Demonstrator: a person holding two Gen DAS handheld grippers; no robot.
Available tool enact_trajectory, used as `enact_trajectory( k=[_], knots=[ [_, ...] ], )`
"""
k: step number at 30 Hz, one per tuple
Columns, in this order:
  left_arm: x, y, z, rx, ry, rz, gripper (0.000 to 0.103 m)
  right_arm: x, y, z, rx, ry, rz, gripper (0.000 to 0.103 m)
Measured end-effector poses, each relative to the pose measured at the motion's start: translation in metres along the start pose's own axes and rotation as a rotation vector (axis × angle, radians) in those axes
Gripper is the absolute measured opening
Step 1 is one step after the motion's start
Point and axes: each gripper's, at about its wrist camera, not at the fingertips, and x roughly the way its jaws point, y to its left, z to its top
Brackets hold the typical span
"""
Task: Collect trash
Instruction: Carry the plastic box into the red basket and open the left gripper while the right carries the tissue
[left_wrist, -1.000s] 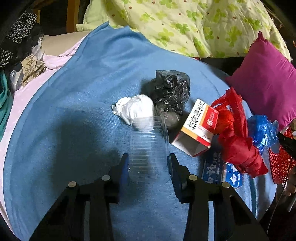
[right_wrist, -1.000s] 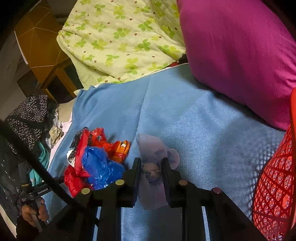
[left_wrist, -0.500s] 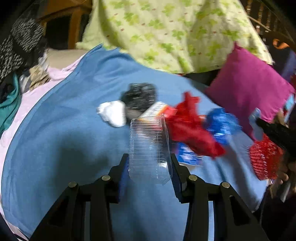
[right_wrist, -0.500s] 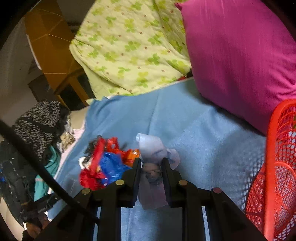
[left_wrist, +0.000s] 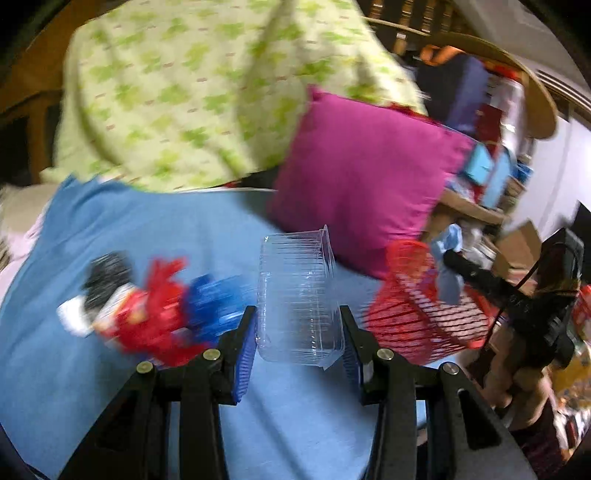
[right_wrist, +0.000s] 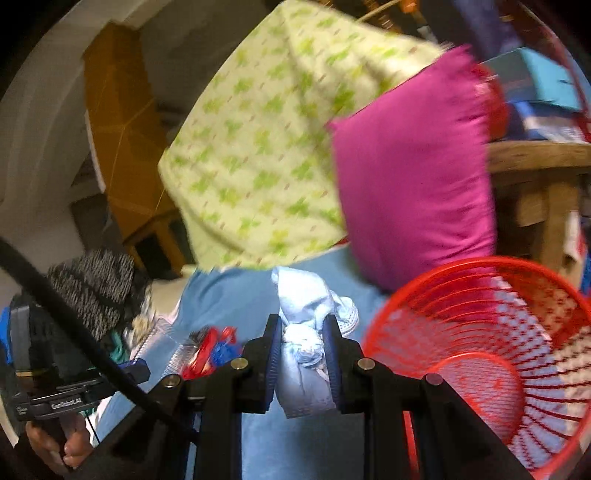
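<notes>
Left gripper (left_wrist: 298, 328) clamps a clear tub (left_wrist: 297, 295), right gripper (right_wrist: 301, 341) a pale wad (right_wrist: 306, 332), red basket (right_wrist: 480, 354) beside.

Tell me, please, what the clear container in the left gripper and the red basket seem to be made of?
The clear container looks like thin, glossy transparent plastic: the blue blanket shows through its ribbed walls. The red basket appears to be moulded plastic mesh, slightly shiny, with thin ribs and open gaps. Blur hides finer detail.

basket (right_wrist: 480, 332) R of bed (right_wrist: 229, 288), pillow (right_wrist: 410, 192) behind, trash pile (left_wrist: 147, 314) L
</notes>
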Motion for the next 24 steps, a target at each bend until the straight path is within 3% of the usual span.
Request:
enact_trajectory(
  k=[5, 12, 16, 20, 22, 23, 24],
  knots=[
    [0.030, -0.070, 0.029, 0.104, 0.003, -0.100, 0.044, -0.034, -0.047, 0.010, 0.133, -0.078, -0.055, 0.027],
    [0.075, -0.135, 0.038, 0.194, 0.059, -0.179, 0.044, -0.042, -0.096, 0.011, 0.286, -0.081, -0.104, 0.027],
    [0.096, -0.153, 0.038, 0.206, 0.098, -0.204, 0.045, -0.047, -0.120, 0.009, 0.365, -0.079, -0.119, 0.027],
    [0.107, -0.168, 0.032, 0.252, 0.102, -0.171, 0.045, -0.050, -0.138, 0.006, 0.433, -0.075, -0.134, 0.028],
    [0.109, -0.171, 0.031, 0.267, 0.104, -0.156, 0.050, -0.052, -0.142, 0.006, 0.450, -0.089, -0.132, 0.034],
    [0.108, -0.170, 0.031, 0.269, 0.100, -0.148, 0.058, -0.054, -0.142, 0.006, 0.452, -0.099, -0.125, 0.038],
    [0.106, -0.169, 0.030, 0.270, 0.093, -0.138, 0.062, -0.055, -0.141, 0.007, 0.450, -0.108, -0.125, 0.058]
  ],
)
